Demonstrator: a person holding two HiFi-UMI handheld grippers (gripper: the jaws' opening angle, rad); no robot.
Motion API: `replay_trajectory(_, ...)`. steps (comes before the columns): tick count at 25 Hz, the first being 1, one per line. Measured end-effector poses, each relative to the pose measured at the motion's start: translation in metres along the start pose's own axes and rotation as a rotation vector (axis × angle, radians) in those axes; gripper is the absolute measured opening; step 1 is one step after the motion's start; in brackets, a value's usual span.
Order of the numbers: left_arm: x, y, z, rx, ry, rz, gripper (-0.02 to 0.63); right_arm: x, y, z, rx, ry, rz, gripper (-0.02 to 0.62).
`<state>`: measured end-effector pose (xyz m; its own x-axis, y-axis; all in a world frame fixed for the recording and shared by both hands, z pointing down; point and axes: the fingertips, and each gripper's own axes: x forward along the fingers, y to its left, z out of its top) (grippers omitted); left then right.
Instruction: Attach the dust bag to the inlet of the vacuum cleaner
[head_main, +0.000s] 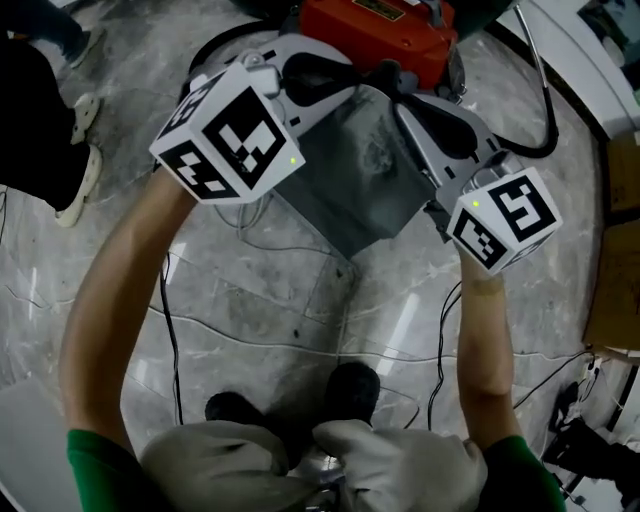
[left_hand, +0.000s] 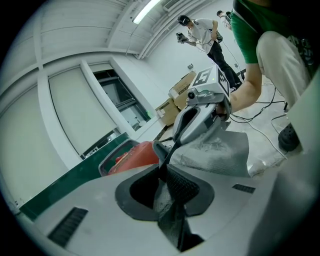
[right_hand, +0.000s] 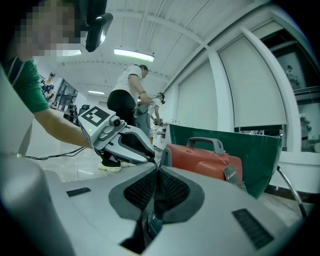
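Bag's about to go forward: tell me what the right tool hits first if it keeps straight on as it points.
Most likely the red vacuum cleaner, just beyond the right tool, which is shut on the dust bag. The left tool lies close beside that line; depth unclear.

The dust bag (head_main: 350, 185), upper centre in the head view, is dull grey, mottled with paler dusty smears. Above it, the vacuum cleaner (head_main: 385, 28) is orange-red. The left gripper (left_hand: 165, 172) and right gripper (right_hand: 157, 172) are pale grey with black cross-hatched pads, and each carries a white cube with black square markers. The floor (head_main: 300, 300) is grey marble with whitish veins.
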<state>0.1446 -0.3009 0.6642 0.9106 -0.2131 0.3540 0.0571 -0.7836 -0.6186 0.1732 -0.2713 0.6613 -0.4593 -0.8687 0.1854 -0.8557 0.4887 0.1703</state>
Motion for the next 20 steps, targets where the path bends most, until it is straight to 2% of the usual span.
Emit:
replay_trajectory(5,-0.002,0.001,-0.002,-0.057,-0.044,0.052,0.043,0.000,0.001,-0.001,0.030,-0.018,-0.024,0.026)
replay_trajectory(12,-0.004,-0.001,-0.004,-0.083,-0.047,0.116,0.043,-0.005,0.002,0.001,0.013,-0.001,-0.078,0.026)
replay_trajectory(17,-0.009,0.000,-0.005,-0.154,-0.110,0.145,0.043,-0.016,0.003,0.005,-0.002,0.014,-0.149,0.028)
replay_trajectory(20,-0.019,0.003,0.001,-0.196,-0.144,0.165,0.043,-0.025,0.005,0.006,0.026,0.050,-0.174,0.028)
